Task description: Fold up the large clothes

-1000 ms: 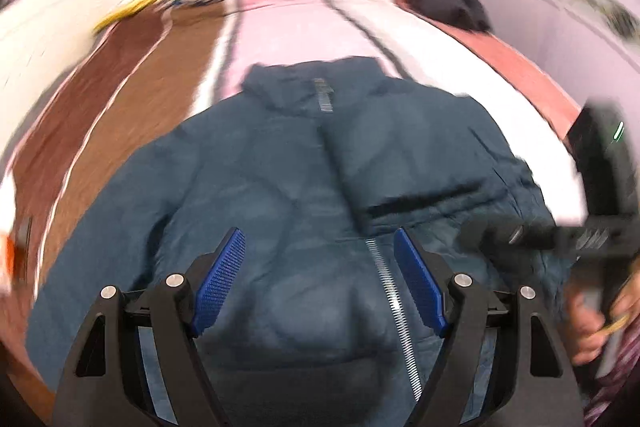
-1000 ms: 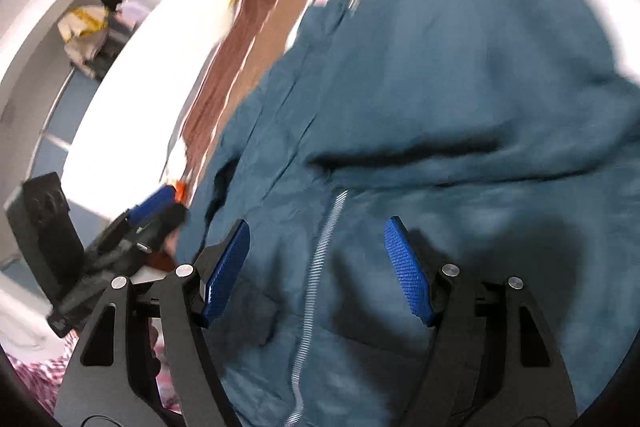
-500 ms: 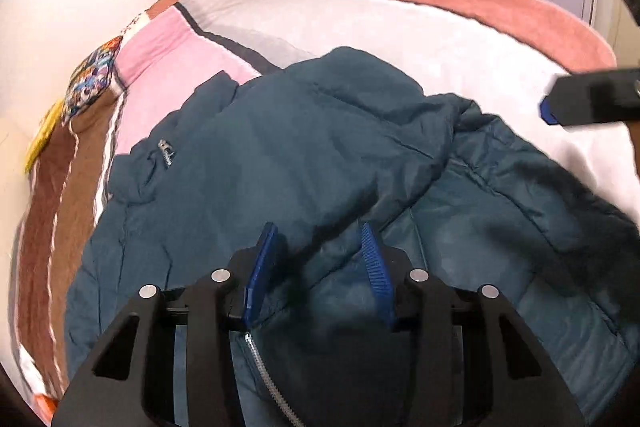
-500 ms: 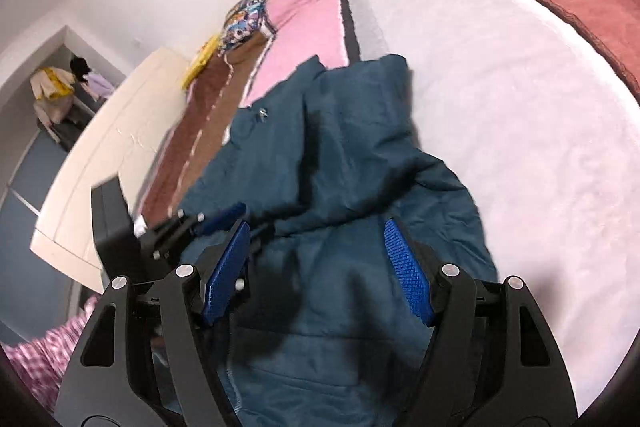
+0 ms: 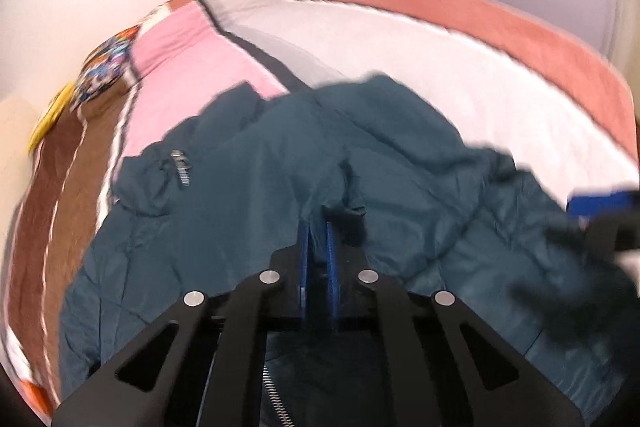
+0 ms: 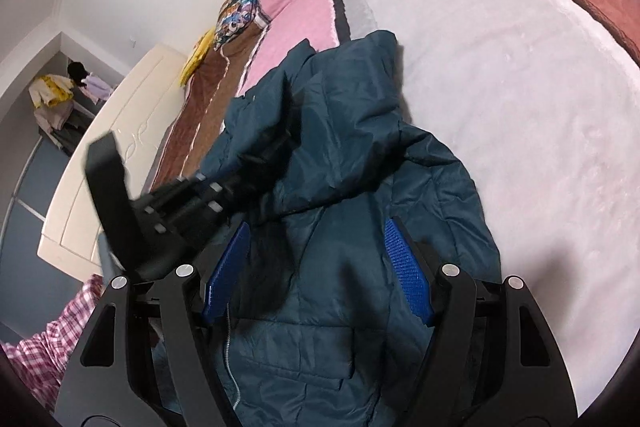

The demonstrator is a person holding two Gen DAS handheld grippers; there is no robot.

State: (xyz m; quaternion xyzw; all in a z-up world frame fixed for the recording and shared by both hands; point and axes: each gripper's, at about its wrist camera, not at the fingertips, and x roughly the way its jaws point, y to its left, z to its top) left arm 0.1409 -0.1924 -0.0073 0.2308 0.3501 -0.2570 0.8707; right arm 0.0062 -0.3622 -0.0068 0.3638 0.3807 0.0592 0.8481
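Your left gripper (image 5: 318, 231) pinches a fold of the teal jacket (image 5: 248, 211), which lies on the striped bed blanket (image 5: 420, 55). Your right gripper (image 6: 320, 267) is spread wide above the jacket's lower front.

The left gripper (image 5: 318, 239) has its 2 blue pads (image 5: 303, 259) pressed nearly together, pinching a fold of dark teal fabric between them. The right gripper (image 6: 320, 271) holds its 2 blue pads (image 6: 408, 271) spread wide apart, gripping nothing. From the right wrist view the left gripper (image 6: 256, 163) reaches in from the left, blurred.
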